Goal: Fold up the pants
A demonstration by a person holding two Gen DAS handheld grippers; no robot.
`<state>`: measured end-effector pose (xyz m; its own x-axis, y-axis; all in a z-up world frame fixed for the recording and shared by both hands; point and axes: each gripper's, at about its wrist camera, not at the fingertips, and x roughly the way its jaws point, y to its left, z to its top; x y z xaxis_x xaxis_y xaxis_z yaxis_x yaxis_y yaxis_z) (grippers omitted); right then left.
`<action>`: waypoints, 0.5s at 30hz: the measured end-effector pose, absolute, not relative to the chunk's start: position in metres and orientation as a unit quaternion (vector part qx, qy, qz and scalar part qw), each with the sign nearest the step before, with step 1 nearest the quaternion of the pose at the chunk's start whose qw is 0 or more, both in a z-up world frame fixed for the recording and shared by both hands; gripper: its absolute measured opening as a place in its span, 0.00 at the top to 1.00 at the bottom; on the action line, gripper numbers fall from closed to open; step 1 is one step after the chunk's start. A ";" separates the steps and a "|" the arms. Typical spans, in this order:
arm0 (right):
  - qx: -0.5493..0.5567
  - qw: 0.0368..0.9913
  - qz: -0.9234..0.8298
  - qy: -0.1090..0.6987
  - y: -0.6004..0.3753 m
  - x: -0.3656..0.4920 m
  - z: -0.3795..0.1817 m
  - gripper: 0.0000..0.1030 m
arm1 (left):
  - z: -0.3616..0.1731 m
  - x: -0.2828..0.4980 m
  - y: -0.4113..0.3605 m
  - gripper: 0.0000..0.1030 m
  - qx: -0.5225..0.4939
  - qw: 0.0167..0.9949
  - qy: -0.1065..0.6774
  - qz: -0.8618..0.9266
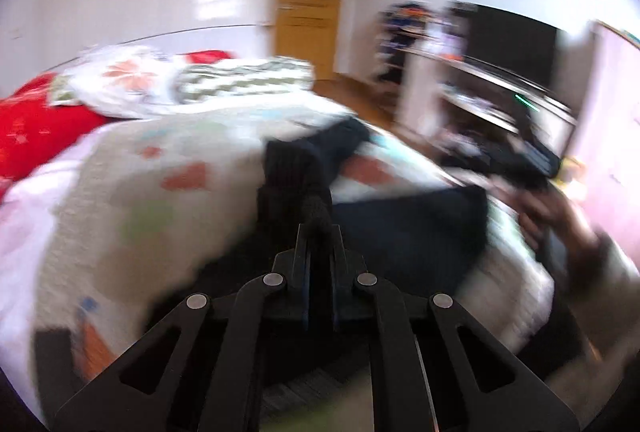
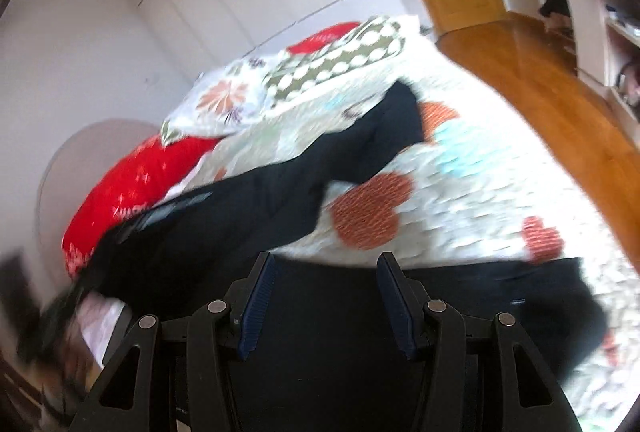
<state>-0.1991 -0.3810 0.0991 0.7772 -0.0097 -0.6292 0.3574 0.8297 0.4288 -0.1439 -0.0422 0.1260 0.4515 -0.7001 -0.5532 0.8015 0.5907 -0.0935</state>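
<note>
Black pants sprawl across the patterned quilt ahead of both pairs of fingers. Left gripper is pinched tight on a bunched fold of them, while the right gripper stands half open above the dark cloth, nothing between its pads.

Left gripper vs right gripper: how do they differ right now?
The left gripper is shut on a bunch of the black pants; the right gripper is open, nothing between its pads. The left gripper pulls fabric up taut; the right gripper hovers over flat fabric. Both point down at the patterned quilt.
</note>
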 end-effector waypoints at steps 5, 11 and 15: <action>0.300 0.892 -0.140 0.308 -0.410 -0.234 0.103 0.50 | 0.069 -0.175 -0.020 0.94 0.063 0.832 0.355 -0.421; 0.289 0.887 -0.149 0.328 -0.417 -0.231 0.104 0.46 | 0.052 -0.169 0.000 0.94 0.010 0.850 0.385 -0.359; 0.265 0.890 -0.122 0.349 -0.410 -0.187 0.113 0.44 | 0.059 -0.180 -0.004 0.94 0.017 0.858 0.376 -0.349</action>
<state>-0.1866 -0.4105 0.1133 0.7261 -0.0328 -0.6868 0.4033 0.8292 0.3869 -0.1800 -0.0041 0.0585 0.4744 -0.5855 -0.6574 0.6116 0.7563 -0.2322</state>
